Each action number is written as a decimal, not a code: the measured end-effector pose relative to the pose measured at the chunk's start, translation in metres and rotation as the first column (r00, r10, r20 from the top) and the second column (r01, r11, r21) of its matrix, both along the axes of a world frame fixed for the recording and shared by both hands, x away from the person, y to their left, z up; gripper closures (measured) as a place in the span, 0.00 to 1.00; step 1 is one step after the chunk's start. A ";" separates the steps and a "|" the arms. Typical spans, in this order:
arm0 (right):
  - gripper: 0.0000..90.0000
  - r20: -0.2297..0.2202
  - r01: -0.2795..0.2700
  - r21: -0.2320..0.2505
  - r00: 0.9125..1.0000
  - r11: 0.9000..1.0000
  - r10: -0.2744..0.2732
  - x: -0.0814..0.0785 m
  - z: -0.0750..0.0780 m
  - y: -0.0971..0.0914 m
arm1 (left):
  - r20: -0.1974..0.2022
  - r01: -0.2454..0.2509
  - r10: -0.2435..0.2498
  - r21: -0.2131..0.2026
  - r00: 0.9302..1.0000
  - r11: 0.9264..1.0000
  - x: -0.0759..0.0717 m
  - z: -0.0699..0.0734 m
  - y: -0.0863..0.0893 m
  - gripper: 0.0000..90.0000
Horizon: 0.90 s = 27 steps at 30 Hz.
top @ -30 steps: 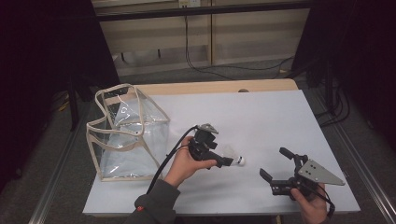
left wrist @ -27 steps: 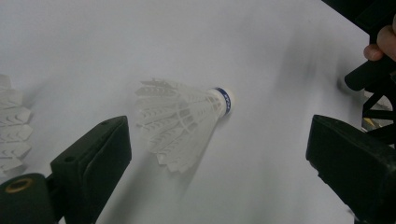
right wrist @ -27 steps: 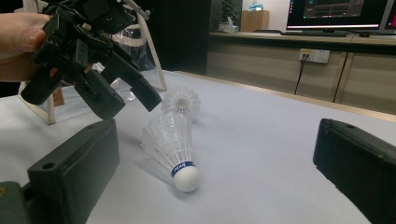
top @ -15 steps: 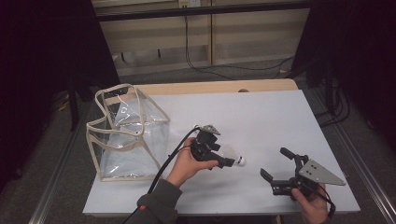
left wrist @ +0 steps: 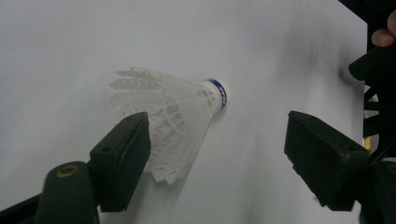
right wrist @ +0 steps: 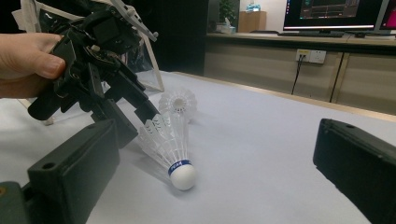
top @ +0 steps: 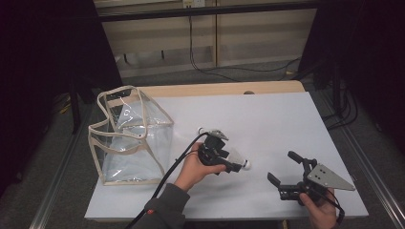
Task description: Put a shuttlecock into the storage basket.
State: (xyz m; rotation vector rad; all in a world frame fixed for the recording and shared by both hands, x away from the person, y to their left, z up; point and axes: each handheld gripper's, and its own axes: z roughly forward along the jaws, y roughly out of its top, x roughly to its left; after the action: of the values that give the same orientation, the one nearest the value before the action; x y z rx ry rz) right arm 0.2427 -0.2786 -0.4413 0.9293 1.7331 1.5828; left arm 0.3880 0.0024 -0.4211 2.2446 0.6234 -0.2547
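Lower centre: left gripper (top: 235,166) jaws just closing round shuttlecock (left wrist: 177,119), still apart, grab imminent; right gripper (top: 284,173) agape.

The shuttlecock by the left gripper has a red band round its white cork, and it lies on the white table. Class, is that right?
Not quite: the band on the shuttlecock is blue, as the left gripper view shows. The rest holds: it lies on the white table by the left gripper.

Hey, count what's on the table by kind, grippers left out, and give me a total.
Shuttlecocks: 2, one at the left gripper, another behind it
Clear bag: 1
Total: 3
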 end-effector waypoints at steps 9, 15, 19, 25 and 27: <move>0.01 -0.005 -0.002 0.004 1.000 1.000 0.002 0.000 0.000 0.000 | -0.004 0.008 -0.008 -0.012 1.000 1.000 0.001 -0.003 -0.002 0.35; 0.01 -0.007 -0.001 0.009 1.000 1.000 0.001 0.000 -0.001 0.000 | -0.008 0.000 0.000 -0.012 1.000 1.000 0.003 -0.005 -0.004 0.40; 0.00 -0.005 -0.002 0.001 1.000 1.000 0.002 0.000 0.000 0.000 | -0.010 0.003 -0.003 -0.013 1.000 1.000 0.003 -0.008 -0.005 0.45; 0.01 -0.004 -0.004 0.003 1.000 1.000 0.004 0.001 0.000 0.000 | -0.007 0.012 -0.012 -0.014 1.000 1.000 0.004 -0.009 -0.006 0.53; 0.00 -0.001 -0.003 0.004 1.000 1.000 0.003 0.001 0.000 0.001 | -0.006 0.008 -0.008 -0.011 1.000 1.000 0.004 -0.010 -0.006 0.57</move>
State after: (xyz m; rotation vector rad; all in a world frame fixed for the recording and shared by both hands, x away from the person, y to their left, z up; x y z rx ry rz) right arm 0.2438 -0.2779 -0.4413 0.9307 1.7330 1.5887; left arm 0.3920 -0.0035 -0.4315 2.2373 0.6149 -0.2689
